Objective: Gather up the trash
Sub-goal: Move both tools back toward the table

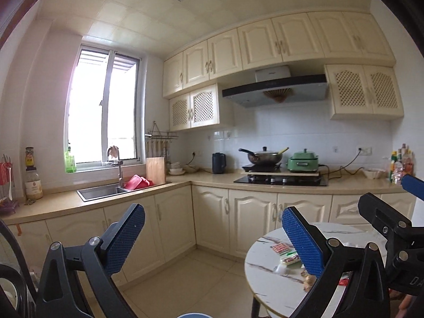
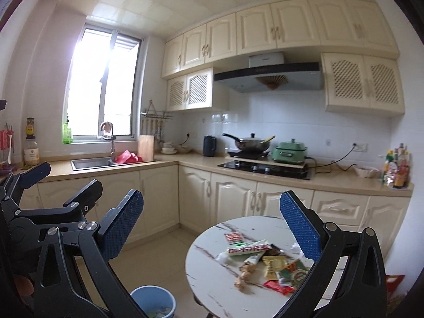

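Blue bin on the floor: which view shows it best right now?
The right wrist view. There the blue bin stands on the floor left of the round table, its rim and some scraps inside showing. The left wrist view catches only a sliver of its rim at the bottom edge.

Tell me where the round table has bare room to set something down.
The round table is bare along its left edge and its far rim behind the wrappers. The middle and right are crowded with trash.
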`<state>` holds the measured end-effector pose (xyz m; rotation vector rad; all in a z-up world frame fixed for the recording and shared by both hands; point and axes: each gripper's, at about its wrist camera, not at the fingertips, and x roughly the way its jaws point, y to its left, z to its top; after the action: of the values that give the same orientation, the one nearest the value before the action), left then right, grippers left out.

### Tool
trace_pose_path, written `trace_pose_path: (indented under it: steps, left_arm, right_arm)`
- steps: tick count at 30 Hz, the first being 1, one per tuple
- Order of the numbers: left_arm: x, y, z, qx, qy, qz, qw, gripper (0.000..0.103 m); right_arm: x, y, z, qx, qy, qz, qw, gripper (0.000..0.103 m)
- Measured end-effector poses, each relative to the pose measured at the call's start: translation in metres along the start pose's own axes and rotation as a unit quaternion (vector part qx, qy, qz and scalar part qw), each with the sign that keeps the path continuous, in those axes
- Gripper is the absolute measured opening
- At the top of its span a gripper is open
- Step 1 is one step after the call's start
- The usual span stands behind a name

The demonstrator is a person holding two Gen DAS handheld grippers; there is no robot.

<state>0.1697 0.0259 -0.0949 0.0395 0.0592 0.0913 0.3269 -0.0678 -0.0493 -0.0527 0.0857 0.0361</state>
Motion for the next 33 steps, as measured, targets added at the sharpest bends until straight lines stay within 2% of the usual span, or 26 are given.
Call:
trace_pose_path:
  steps: [1, 4, 6, 10, 12, 15, 22, 27, 33]
  left_arm:
    - [-0.024, 0.001, -0.003, 0.000, -0.001, -0.005, 1.0000, 0.102]
    - [-0.052, -0.002, -0.005, -0.001, -0.002, -0.016, 0.9999, 0.102]
    - [-0.051, -0.006, -0.006, 0.005, -0.001, -0.026, 0.9997, 0.102]
    - [-0.023, -0.023, 0.014, 0.021, 0.007, -0.038, 0.9990, 0.102]
    - [-0.015, -0.030, 0.012, 0.030, 0.012, -0.046, 0.9984, 0.102]
    - [0.016, -0.043, 0.027, 0.037, 0.025, -0.059, 0.9973, 0.102]
    - [0.084, -0.068, 0.028, 0.046, 0.093, -0.081, 0.9913, 0.102]
    - [0.136, -0.088, 0.016, 0.050, 0.156, -0.099, 0.9816, 0.102]
    - [0.200, -0.138, -0.003, 0.075, 0.233, -0.121, 0.9620, 0.102]
  right_arm:
    - [-0.004, -0.005, 0.002, 0.001, -0.003, -0.006, 1.000, 0.103]
    - [-0.010, -0.016, 0.003, 0.003, -0.008, -0.021, 1.000, 0.103]
    - [-0.012, -0.024, 0.003, 0.008, -0.011, -0.030, 0.999, 0.103]
    - [-0.011, -0.044, 0.001, 0.017, -0.007, -0.048, 0.999, 0.103]
    - [-0.008, -0.054, -0.003, 0.022, -0.002, -0.055, 0.998, 0.103]
    - [0.002, -0.071, -0.011, 0.032, 0.010, -0.065, 0.997, 0.103]
    - [0.029, -0.121, -0.041, 0.063, 0.052, -0.095, 0.992, 0.103]
    - [0.053, -0.161, -0.071, 0.089, 0.092, -0.125, 0.984, 0.103]
    - [0.096, -0.202, -0.127, 0.115, 0.171, -0.146, 0.967, 0.103]
